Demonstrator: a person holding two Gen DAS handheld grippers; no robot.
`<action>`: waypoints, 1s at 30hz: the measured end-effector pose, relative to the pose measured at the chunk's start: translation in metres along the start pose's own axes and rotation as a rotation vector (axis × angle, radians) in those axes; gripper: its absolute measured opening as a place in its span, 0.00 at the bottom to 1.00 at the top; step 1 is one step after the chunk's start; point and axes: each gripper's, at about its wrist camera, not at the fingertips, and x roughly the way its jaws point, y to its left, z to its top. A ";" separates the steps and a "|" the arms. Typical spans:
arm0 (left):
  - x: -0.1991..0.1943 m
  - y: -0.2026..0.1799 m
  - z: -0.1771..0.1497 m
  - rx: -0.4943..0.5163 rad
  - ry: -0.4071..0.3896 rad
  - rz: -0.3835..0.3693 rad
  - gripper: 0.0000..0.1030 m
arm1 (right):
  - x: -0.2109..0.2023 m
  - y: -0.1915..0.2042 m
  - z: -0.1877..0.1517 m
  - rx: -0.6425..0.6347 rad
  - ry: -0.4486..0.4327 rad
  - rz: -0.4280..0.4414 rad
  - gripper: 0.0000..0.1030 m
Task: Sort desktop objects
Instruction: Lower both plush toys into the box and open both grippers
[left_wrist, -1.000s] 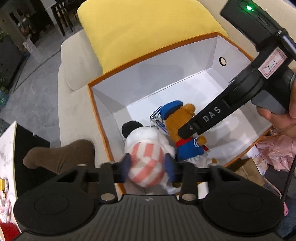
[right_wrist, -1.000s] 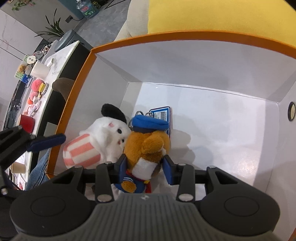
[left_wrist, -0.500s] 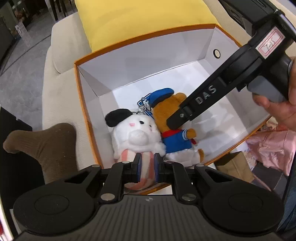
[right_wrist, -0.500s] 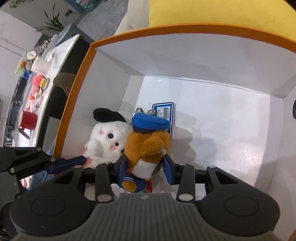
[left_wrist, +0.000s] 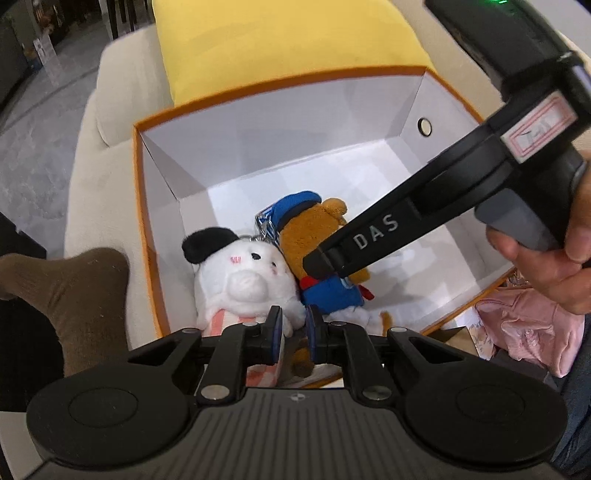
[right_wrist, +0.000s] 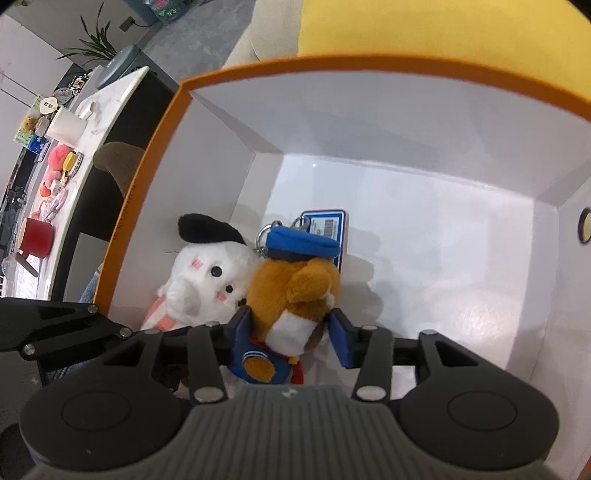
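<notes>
1. An orange-rimmed box (right_wrist: 155, 155) with white inner walls sits on a beige sofa (left_wrist: 110, 110), in front of a yellow cushion (left_wrist: 280, 48); two plush toys lie side by side in its near-left corner.
2. The white plush (right_wrist: 210, 280), with a black ear and striped lower body, lies on the left against the box wall; the brown plush (right_wrist: 295, 291) in a blue cap lies touching it on the right, with a blue tag (right_wrist: 325, 225) beyond its head.
3. Both toys have their long axis running near to far, heads toward the far wall.
4. The right gripper (right_wrist: 291, 339) straddles the brown plush's lower body. Its jaws have just been opening; the right pad stands clear of the fur, so I judge the toy released.
5. The left gripper (left_wrist: 293, 330) hangs just above the near edge of the white plush, jaws drawn nearly together with only a narrow gap. They have just been closing, and nothing looks pinched between them.
6. Judgement: both toys rest in the box, directly below and ahead of each gripper, so the coming move is a straight lift away, clear of the near rim.
</notes>
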 end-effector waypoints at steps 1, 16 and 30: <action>-0.003 -0.001 -0.002 0.004 -0.011 0.002 0.14 | 0.000 0.001 -0.001 -0.005 -0.001 -0.003 0.52; -0.058 -0.015 -0.025 -0.043 -0.144 0.067 0.16 | -0.033 0.001 -0.018 0.014 -0.060 -0.084 0.61; -0.019 0.019 -0.014 -0.075 -0.092 0.130 0.16 | -0.003 -0.023 -0.020 0.183 0.069 0.106 0.24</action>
